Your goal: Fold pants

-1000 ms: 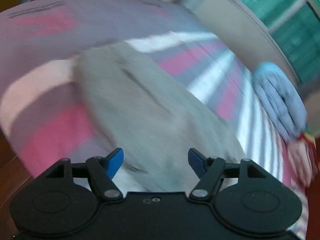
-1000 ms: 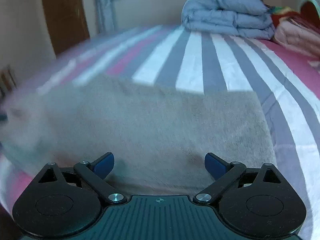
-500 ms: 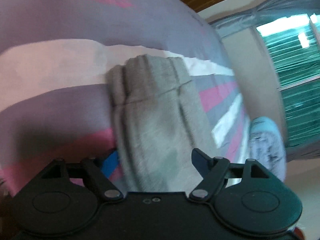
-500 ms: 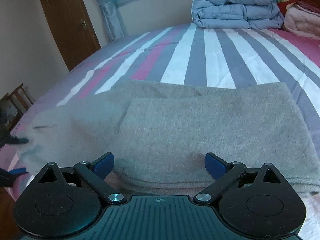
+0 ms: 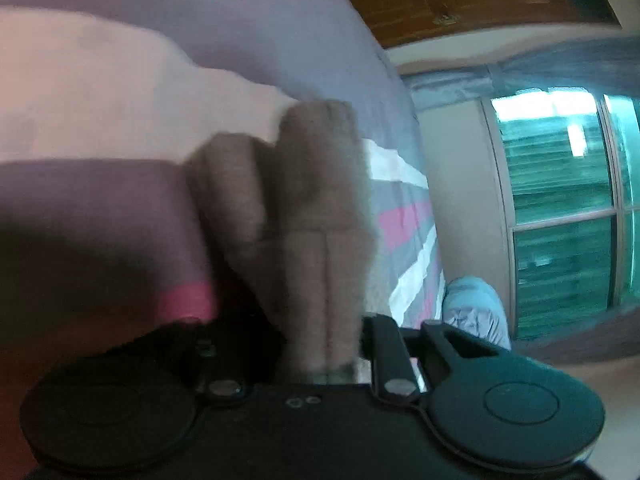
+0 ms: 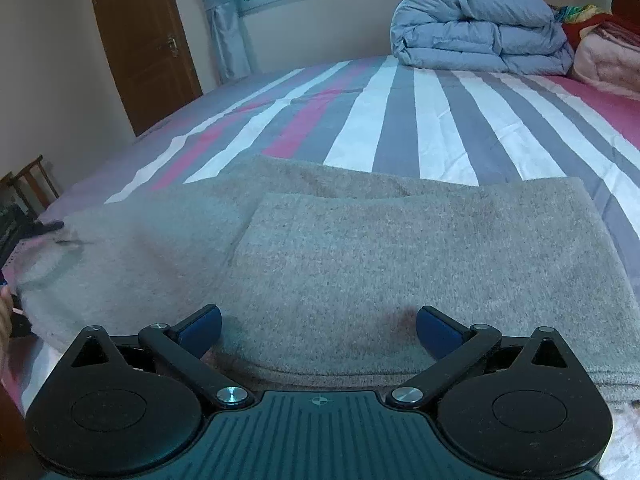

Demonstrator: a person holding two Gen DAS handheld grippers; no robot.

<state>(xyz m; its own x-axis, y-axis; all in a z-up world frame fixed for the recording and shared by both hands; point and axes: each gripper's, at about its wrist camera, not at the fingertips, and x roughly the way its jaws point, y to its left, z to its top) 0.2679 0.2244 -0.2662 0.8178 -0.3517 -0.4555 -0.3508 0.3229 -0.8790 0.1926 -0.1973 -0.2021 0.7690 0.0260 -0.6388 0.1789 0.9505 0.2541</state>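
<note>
Left tongs (image 5: pixel 320 354) are pinching a bunched end of the grey pants (image 5: pixel 304 216); that view is blurred, and the fabric hides the tips of the tongs. Right tongs (image 6: pixel 319 326) are spread wide over the near edge of the pants (image 6: pixel 360 264), and whether they touch the cloth I cannot tell. The pants are soft, fuzzy knit, lying partly folded in flat layers on the near part of the bed (image 6: pixel 400 120), whose sheet is striped grey, white and pink. A puffy blue duvet (image 6: pixel 480 28) lies folded at the far right.
</note>
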